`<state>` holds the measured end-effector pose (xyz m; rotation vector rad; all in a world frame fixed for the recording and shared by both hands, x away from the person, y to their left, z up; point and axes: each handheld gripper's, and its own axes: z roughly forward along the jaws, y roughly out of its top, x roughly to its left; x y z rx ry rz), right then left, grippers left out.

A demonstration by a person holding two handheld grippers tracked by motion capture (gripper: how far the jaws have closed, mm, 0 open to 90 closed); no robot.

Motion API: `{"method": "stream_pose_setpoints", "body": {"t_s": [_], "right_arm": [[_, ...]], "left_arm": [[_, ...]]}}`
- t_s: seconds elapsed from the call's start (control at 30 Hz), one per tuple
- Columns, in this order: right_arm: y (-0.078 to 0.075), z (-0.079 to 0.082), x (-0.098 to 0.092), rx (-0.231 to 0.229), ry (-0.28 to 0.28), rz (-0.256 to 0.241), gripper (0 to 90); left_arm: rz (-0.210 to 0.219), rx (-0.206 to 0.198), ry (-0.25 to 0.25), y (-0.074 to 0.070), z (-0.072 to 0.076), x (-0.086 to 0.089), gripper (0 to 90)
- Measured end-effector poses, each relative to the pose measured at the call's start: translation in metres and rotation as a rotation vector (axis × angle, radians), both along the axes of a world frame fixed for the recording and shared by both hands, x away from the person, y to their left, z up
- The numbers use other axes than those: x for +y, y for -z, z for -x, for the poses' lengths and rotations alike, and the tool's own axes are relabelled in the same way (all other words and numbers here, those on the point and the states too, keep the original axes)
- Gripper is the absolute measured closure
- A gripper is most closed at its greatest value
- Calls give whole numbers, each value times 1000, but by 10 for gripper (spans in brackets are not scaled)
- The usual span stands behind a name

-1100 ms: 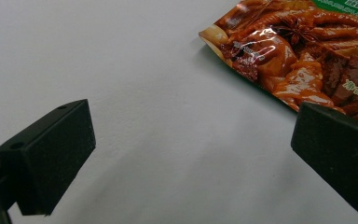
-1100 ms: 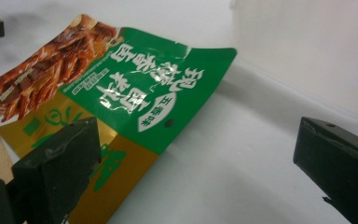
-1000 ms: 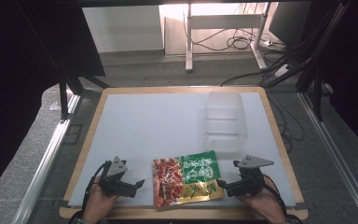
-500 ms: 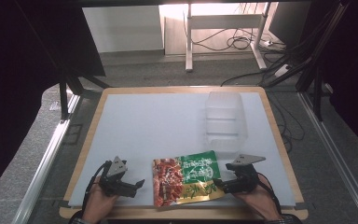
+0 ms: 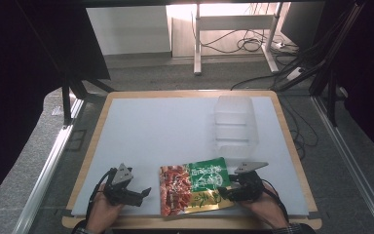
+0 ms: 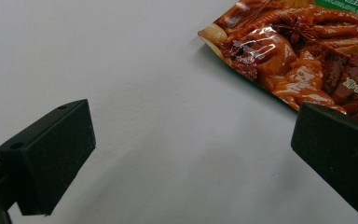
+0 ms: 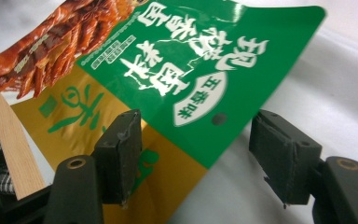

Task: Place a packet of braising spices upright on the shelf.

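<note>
Two grippers sit low in the high view, one on each side of a snack packet (image 5: pixel 195 187) that lies flat near the bottom edge of the white table top (image 5: pixel 165 131), just right of centre in the frame. The left gripper (image 5: pixel 143 192), at the lower left, points toward the packet but stops short of it, with a strip of bare white surface between its tips and the packet's left edge. In the left gripper view its jaws stand wide apart and hold nothing; the packet's red printed corner (image 6: pixel 298 51) fills the upper right of that frame, and the right-hand jaw overlaps the packet's lower edge in the picture, though whether it touches cannot be told. The right gripper (image 5: pixel 222 193), at the lower right, has its tips at the packet's right edge. In the right gripper view its jaws are parted, the green and gold end of the packet (image 7: pixel 186 88) running between them; the left-hand jaw lies over the gold part and the right-hand jaw stands clear of the green edge, over white surface. A light wooden rim (image 7: pixel 7 149) crosses the left of that frame, close behind the packet. A clear plastic box (image 5: pixel 234 126) stands in the upper right part of the table, well apart from the packet, and wide open surface spreads across the upper left.
</note>
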<state>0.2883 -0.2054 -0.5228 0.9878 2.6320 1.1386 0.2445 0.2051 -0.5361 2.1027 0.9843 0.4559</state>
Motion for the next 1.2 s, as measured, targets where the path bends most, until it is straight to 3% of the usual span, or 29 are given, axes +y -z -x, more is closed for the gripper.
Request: {"method": "stream_pose_setpoints", "body": {"t_s": [0.17, 0.37, 0.43, 0.6, 0.87, 1.0, 1.2], "right_arm": [[1, 1, 5, -4, -17, 18, 342], [-4, 0, 8, -11, -24, 17, 504], [-4, -2, 8, 11, -36, 14, 562], [-6, -5, 11, 7, -63, 28, 594], [-6, -14, 15, 19, -61, 24, 681], [-6, -18, 17, 40, -58, 30, 741], [-5, -23, 14, 95, -58, -5, 831]], "left_arm": [[-1, 1, 1, 0, 0, 0, 0], [-4, 1, 2, 0, 0, -1, 0], [-6, 1, 3, 0, 0, -1, 0], [-9, 1, 4, 0, 0, -1, 0], [-13, 0, 3, 0, 0, -2, 0], [-15, 0, 3, 0, 0, -2, 0], [-17, 0, 2, 0, 0, -2, 0]]}}
